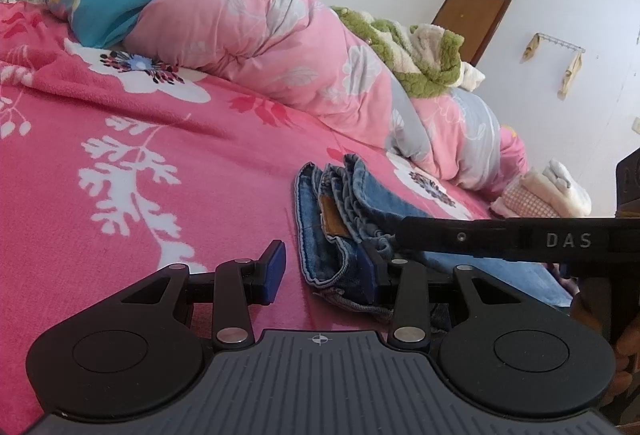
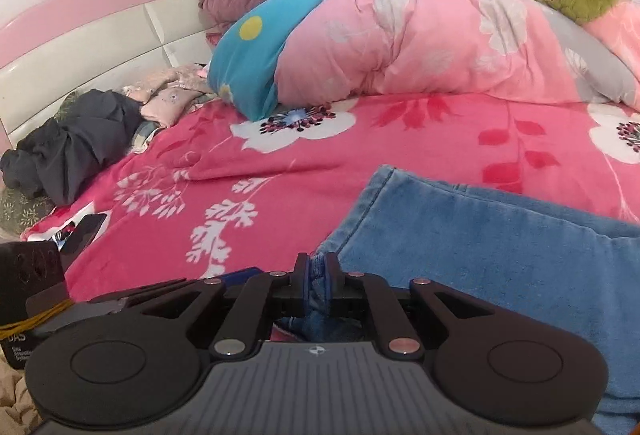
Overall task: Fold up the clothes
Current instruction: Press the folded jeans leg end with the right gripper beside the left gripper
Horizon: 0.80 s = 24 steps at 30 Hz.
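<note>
One pair blue jeans (image 1: 340, 211), folded | left tongs (image 1: 326, 271) released | right tongs (image 2: 318, 267) pinching denim

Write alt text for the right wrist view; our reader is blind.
The right gripper is shut on an edge of blue denim jeans lying on a pink floral fleece blanket. Behind, a pink flowered quilt is heaped.

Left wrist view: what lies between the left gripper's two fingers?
The left gripper is open; a folded corner of the jeans lies by its right finger, otherwise bare pink blanket.
</note>
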### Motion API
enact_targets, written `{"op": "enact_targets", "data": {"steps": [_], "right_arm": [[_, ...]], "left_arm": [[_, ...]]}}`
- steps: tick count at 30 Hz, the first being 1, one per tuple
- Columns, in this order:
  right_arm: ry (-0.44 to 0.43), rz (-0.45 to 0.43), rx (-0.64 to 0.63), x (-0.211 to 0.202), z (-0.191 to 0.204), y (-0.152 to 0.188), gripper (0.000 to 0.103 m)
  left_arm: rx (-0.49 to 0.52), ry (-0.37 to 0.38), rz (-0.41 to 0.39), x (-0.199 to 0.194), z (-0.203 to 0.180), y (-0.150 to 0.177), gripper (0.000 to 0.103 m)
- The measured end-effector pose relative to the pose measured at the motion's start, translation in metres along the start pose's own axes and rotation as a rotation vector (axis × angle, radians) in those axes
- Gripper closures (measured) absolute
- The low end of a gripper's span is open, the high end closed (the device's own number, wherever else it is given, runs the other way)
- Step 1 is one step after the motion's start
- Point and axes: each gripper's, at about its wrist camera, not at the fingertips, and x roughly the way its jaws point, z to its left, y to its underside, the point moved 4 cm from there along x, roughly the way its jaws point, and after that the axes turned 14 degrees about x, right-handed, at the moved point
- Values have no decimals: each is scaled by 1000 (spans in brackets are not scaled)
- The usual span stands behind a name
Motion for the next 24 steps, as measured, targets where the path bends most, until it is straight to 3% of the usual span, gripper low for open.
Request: {"op": "enact_targets", "data": {"steps": [7,11,14,20,22,24], "right_arm": [[-26,-63,71,-29,-17,-7,83],[-5,-106,140,-53,-43,-7,83],[26,-132,208,-70,-70,-3,83],[111,-194,314,-102,-118,6,83],[151,-237,342,-116,-134,6,83],[202,-286,363,-132,-152,3,83]], "left_arm": [[15,-27,-44,-8,-2,-6,64],[33,-39,-125,-22,-14,-27,64],[84,-7,-150,-20,-38,-49,64],[176,85,-84,21,-89,-64,64],[177,70,-31,41,-94,-56,64],[157,-4,47,59,-85,-44,64]]}}
